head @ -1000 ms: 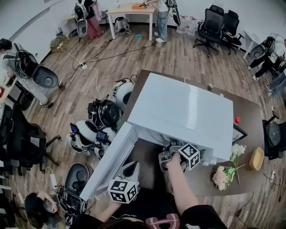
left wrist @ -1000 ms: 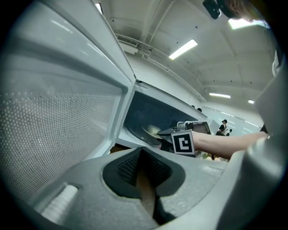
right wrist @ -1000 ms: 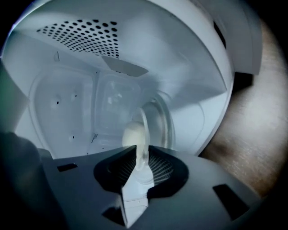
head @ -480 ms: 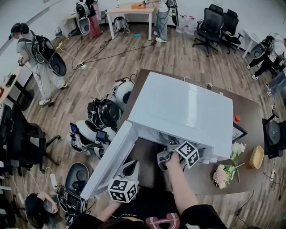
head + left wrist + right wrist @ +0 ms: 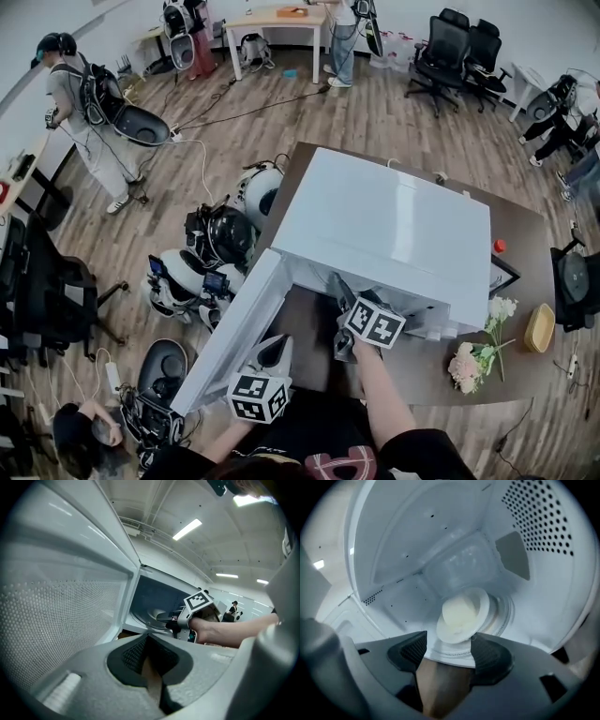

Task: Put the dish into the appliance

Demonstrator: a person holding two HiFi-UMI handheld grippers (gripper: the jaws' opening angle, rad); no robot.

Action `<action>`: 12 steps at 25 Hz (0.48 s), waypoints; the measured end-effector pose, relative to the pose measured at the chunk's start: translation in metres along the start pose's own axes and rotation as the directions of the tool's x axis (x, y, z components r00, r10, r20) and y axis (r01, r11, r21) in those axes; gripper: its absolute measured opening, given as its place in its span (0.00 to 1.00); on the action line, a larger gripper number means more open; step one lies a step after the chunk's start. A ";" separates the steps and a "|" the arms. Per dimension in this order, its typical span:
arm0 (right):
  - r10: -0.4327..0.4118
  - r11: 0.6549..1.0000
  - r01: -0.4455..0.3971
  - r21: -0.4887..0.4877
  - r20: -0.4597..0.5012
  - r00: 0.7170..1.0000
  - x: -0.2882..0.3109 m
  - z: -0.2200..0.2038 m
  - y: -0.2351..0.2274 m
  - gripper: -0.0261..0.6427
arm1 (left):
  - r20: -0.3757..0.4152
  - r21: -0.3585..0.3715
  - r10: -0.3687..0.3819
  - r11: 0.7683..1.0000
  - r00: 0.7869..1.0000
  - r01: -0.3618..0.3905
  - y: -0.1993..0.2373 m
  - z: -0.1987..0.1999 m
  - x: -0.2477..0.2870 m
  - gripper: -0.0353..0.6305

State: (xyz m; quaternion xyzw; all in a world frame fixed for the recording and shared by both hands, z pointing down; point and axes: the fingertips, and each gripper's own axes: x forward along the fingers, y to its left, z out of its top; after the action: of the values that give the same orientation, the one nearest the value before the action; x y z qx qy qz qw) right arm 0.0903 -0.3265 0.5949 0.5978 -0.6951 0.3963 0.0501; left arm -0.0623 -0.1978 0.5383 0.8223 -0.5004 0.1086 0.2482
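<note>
Open office, wood floor, brown worktop [image 5: 521, 246] carrying a white microwave [image 5: 384, 234] with its door [image 5: 230, 337] swung out toward 8 o'clock. The step looks like the release. The dish [image 5: 461, 616] sits on the turntable [image 5: 506, 612] inside the cavity, at 12 o'clock just off the right claw [image 5: 447, 644] tips. That claw's jaws have just been opening and now stand wide apart, pads off the dish. Next is probably to pull the right claw straight back toward 6 o'clock without clipping the rim, then close the door. The right forearm reaches into the cavity mouth, claw tilted a little down. The left claw [image 5: 147, 641] waits near the door's free edge, jaws together and empty.
</note>
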 end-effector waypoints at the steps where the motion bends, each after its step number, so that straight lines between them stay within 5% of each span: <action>1: -0.011 0.999 0.010 -0.042 -0.015 1.000 0.001 -0.003 0.001 0.47 | 0.000 0.004 -0.001 1.000 1.000 0.001 0.000 0.000 0.000 0.07; 12: -0.140 0.940 0.107 -0.325 -0.081 0.987 0.006 -0.018 0.005 0.47 | 0.012 0.035 -0.008 0.999 1.000 0.007 0.001 0.004 -0.001 0.07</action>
State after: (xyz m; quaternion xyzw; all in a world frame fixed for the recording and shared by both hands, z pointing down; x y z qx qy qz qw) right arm 0.0772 -0.3205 0.6082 0.6030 -0.7076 0.3049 0.2069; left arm -0.0635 -0.1995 0.5347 0.8291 -0.4969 0.1113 0.2309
